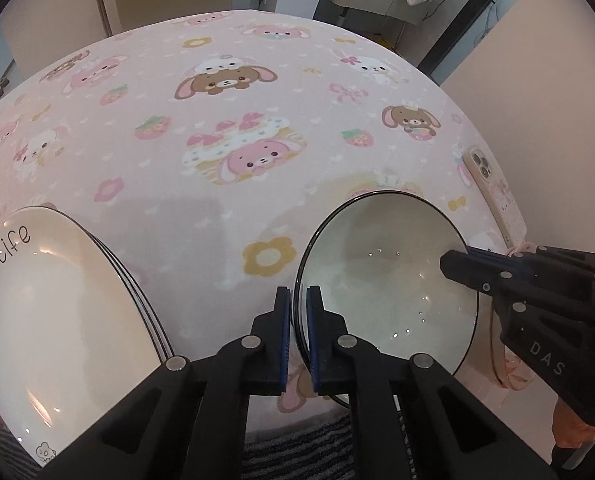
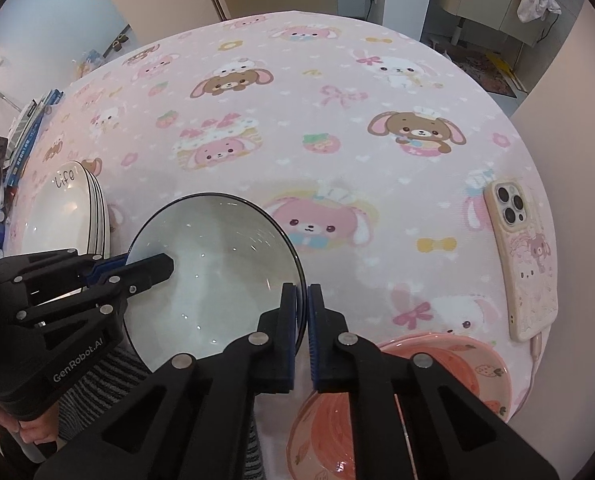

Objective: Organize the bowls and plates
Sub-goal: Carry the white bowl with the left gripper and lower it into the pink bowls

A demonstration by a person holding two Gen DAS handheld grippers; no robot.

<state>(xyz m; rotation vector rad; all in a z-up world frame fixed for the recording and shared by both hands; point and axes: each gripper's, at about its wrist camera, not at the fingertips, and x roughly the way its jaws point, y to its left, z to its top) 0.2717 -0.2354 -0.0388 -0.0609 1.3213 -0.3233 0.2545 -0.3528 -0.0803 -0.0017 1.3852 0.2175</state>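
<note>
Both grippers clamp one white bowl [image 2: 217,276] near the table's [image 1: 257,184] front edge.
Left gripper [image 1: 297,312] and right gripper [image 2: 302,312] pinch opposite rims, opening upward; plate stack [image 1: 49,312] beside it reads "life".

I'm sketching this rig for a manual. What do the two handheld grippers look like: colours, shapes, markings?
Both are matte black plastic. The left gripper and right gripper each have two angular fingers with blue ribbed pads inside, joined by linkage bars with silver round pins. White lettering marks the bodies: "GenRobot.AI" on the left, "DAS" on the right. No cables show on them.
</note>
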